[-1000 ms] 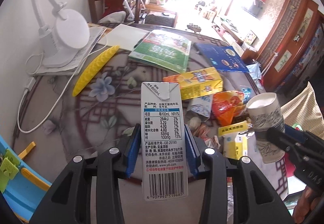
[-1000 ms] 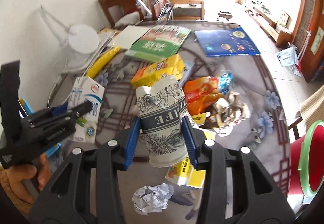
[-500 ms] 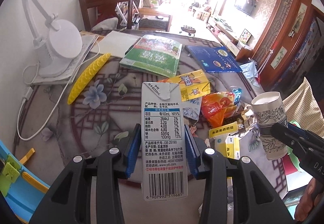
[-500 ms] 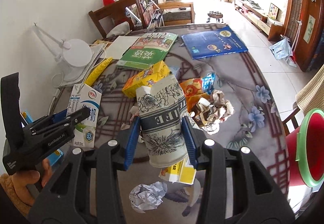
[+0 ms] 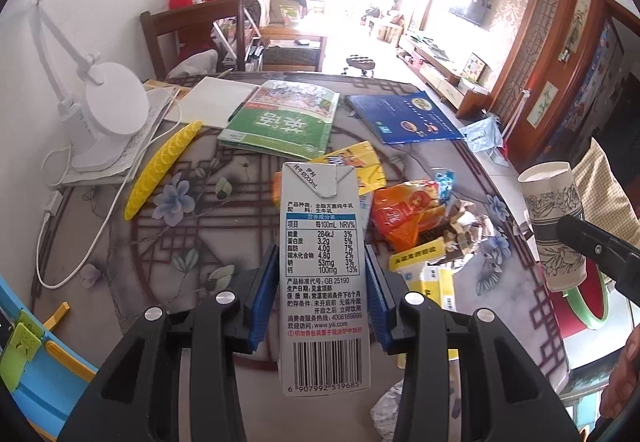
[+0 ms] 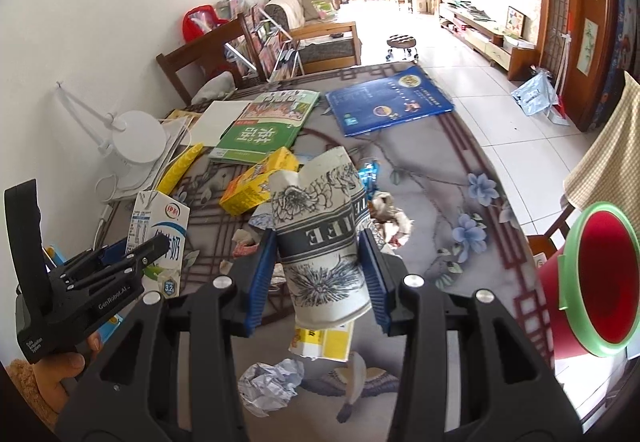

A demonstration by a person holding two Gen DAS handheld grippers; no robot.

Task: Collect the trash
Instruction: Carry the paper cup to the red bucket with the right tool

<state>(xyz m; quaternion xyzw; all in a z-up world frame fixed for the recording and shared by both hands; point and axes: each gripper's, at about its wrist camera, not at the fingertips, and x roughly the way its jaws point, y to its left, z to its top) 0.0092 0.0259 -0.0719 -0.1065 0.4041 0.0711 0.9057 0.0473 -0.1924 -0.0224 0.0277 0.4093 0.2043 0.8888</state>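
Note:
My left gripper (image 5: 322, 284) is shut on a white milk carton (image 5: 322, 242) and holds it upright above the table; it also shows in the right wrist view (image 6: 160, 238). My right gripper (image 6: 320, 266) is shut on a crumpled paper coffee cup (image 6: 320, 230), also held in the air; the cup shows at the right of the left wrist view (image 5: 554, 226). A red bin with a green rim (image 6: 600, 278) stands beside the table on the right. Loose trash lies on the table: a yellow box (image 6: 256, 182), an orange wrapper (image 5: 408, 214), a crumpled paper ball (image 6: 270, 386).
A green book (image 5: 280, 118), a blue book (image 5: 404, 118), white paper, a white desk lamp (image 5: 108, 114) with its cable and a yellow strip (image 5: 160, 166) lie at the table's far side. A wooden chair (image 5: 192, 30) stands behind. A blue toy (image 5: 32, 354) is at left.
Both grippers have risen and drawn back from the table with their items still held. The red bin has come further into the right wrist view.

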